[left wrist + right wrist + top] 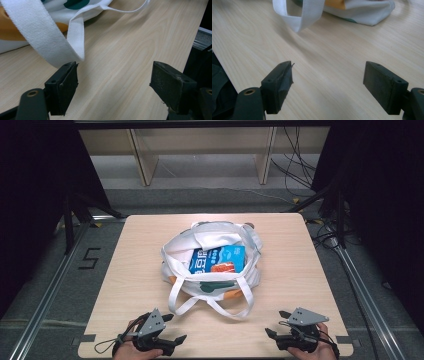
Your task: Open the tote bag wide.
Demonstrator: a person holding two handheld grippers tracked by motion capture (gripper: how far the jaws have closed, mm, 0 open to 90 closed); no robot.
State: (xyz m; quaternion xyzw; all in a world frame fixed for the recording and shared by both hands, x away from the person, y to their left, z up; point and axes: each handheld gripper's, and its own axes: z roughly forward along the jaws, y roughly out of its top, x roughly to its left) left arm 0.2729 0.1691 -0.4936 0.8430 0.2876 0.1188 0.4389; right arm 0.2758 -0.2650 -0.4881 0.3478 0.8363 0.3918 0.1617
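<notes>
A white canvas tote bag [175, 251] with green and orange print lies open in the middle of the table. Inside it rests a blue packet [217, 260] with an orange picture. Two white straps [212, 303] loop out toward the near edge. My left gripper [174, 327] sits open at the near left, both jaws wide apart, a strap [42, 37] just beyond its left jaw. My right gripper [278, 323] rests open at the near right, with bare wood between its jaws and the strap's loop [299, 15] ahead of it.
The light wooden table [135, 265] has bare wood on both sides of the bag. Beyond the far edge stand wooden shelf legs [142, 160] and loose cables [295, 165]. Metal rails [50, 285] run along the floor on either side.
</notes>
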